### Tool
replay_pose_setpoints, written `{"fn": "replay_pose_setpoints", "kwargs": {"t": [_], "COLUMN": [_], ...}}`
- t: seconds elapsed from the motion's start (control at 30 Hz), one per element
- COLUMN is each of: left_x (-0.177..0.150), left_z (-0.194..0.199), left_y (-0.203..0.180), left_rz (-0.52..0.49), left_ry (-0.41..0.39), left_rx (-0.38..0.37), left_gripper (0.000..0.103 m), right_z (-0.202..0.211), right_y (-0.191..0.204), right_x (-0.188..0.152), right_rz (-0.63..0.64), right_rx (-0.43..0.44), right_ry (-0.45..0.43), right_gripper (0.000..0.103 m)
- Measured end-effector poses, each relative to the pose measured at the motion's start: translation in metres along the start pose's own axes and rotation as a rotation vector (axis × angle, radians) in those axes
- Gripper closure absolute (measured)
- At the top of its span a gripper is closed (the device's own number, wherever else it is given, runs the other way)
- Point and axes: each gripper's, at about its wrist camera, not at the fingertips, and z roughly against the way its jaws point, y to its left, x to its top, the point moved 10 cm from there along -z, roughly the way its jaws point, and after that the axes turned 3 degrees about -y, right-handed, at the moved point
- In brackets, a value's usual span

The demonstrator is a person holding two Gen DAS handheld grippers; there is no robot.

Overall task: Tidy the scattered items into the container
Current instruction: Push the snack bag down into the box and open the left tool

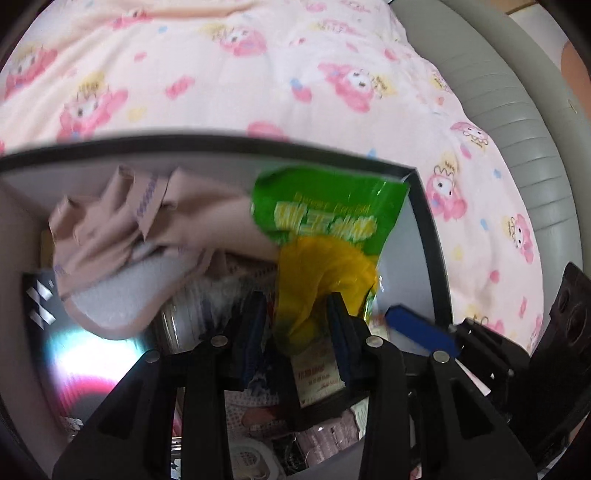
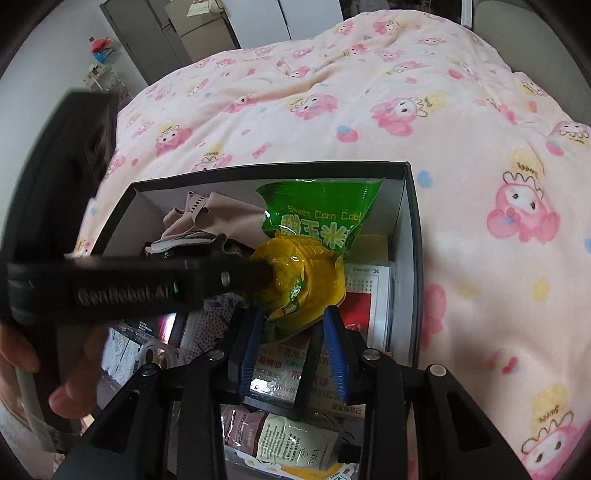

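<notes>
A black-rimmed box (image 2: pixel 410 206) with a white inside sits on the pink bed cover; it also shows in the left wrist view (image 1: pixel 432 229). A green and yellow sweet corn bag (image 2: pixel 314 236) stands in it, and shows in the left wrist view (image 1: pixel 325 221). My left gripper (image 1: pixel 295 317) is shut on the bag's yellow lower end; it also shows from the side in the right wrist view (image 2: pixel 258 273). My right gripper (image 2: pixel 293 325) is open just below the bag, its blue pads on either side. A beige cloth (image 1: pixel 122 229) lies in the box at the left.
The box holds several packets, a printed card (image 2: pixel 369 295), a tape roll (image 2: pixel 159 352) and a brown and white sachet (image 2: pixel 280 439). The bed cover (image 2: pixel 369 110) surrounds the box. A grey padded bed edge (image 1: pixel 517 122) is at the right. Cabinets (image 2: pixel 207 29) stand beyond.
</notes>
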Motion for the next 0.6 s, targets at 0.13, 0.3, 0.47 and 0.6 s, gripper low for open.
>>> {"fn": "replay_pose_setpoints", "kwargs": {"t": [0.13, 0.3, 0.47, 0.6], "left_x": [-0.008, -0.011, 0.015, 0.025], "left_z": [-0.001, 0.015, 0.047, 0.031], "left_y": [0.017, 0.023, 0.014, 0.009], "left_rz": [0.039, 0.068, 0.057, 0.093], "left_ry": [0.032, 0.037, -0.085, -0.051], "left_rx": [0.023, -0.055, -0.105, -0.152], "left_gripper": [0.070, 0.072, 0.072, 0.067], "right_z": [0.002, 0.007, -0.009, -0.024], "right_y": [0.002, 0.006, 0.017, 0.014], "right_x": [0.003, 0.007, 0.001, 0.001], "right_rz": [-0.024, -0.097, -0.034, -0.018], "right_rx": [0.035, 0.145, 0.108, 0.062], "right_ry": [-0.010, -0.020, 0.030, 0.054], "right_gripper": [0.072, 0.073, 0.073, 0.073]}}
